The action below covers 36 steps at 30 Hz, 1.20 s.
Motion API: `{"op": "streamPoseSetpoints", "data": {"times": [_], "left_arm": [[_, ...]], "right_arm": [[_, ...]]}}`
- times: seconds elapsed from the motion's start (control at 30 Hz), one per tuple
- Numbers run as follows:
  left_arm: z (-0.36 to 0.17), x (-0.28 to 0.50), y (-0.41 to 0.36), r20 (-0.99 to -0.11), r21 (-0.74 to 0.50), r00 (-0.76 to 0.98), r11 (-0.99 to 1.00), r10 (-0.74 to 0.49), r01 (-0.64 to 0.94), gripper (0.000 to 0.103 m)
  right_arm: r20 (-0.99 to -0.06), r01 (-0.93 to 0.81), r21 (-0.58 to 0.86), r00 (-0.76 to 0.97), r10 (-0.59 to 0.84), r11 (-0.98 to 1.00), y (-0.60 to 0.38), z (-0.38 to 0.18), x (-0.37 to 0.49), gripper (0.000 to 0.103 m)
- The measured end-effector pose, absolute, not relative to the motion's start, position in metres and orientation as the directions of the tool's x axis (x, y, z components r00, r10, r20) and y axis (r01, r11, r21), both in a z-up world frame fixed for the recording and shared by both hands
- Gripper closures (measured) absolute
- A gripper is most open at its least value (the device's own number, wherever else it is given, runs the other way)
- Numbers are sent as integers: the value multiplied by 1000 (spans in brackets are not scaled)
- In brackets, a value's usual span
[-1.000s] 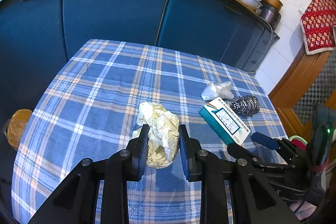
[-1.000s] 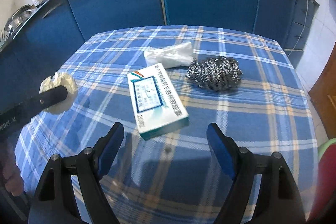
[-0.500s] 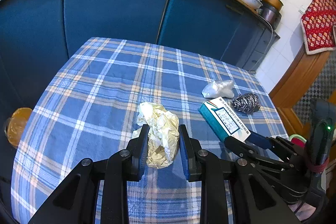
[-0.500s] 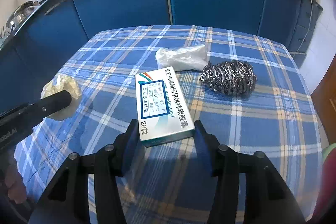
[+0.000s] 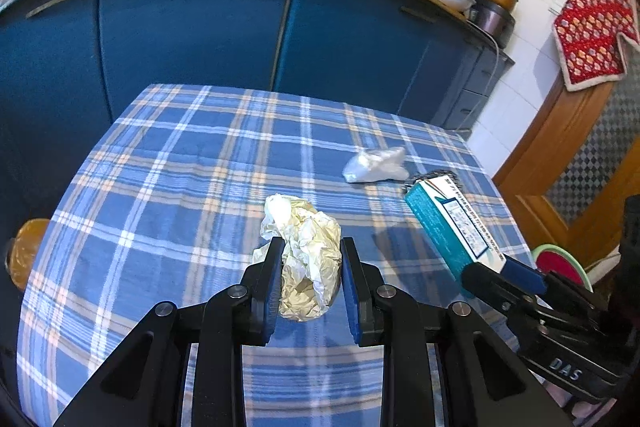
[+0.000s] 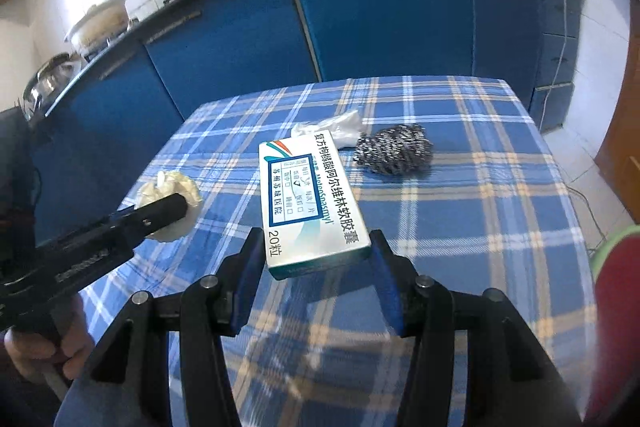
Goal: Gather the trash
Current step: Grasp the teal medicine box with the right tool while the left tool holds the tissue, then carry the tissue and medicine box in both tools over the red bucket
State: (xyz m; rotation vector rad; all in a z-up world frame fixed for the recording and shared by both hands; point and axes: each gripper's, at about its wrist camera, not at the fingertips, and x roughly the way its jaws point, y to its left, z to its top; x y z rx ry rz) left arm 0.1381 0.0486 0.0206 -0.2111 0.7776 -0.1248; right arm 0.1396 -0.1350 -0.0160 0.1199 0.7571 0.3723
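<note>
Medicine box (image 6: pixel 310 203) now off the tablecloth (image 6: pixel 480 227), in right tongs (image 6: pixel 316 275).

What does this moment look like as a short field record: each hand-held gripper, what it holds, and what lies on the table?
left hand-held gripper: shut on the crumpled paper, lifted off the cloth
right hand-held gripper: shut on the medicine box, far end raised off the table
left on table: plastic bag, steel scrubber, side by side near the far right
surface: table with blue checked cloth
trash container: none clearly in view
</note>
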Motion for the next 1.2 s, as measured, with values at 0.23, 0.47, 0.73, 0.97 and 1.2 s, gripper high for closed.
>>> {"op": "streamPoseSetpoints", "data": {"times": [0.23, 0.47, 0.73, 0.97, 1.2], "left_arm": [[30, 131, 27, -671, -226, 710, 971, -214, 79, 76], [39, 125, 2, -661, -217, 709, 967, -247, 134, 76], [50, 119, -45, -652, -198, 690, 949, -316, 247, 76], [58, 114, -97, -644, -176, 655, 910, -394, 374, 76], [62, 106, -143, -643, -150, 620, 868, -450, 474, 76]], "right_arm": [[-611, -246, 280, 700, 370, 928, -160, -4, 114, 48], [-571, -191, 300, 749, 336, 935, -193, 7, 86, 48], [-544, -92, 299, 801, 249, 950, -233, 12, 55, 48], [-550, 32, 328, 819, 163, 944, -279, 7, 31, 48], [-557, 125, 344, 825, 95, 931, -312, 1, 11, 48]]}}
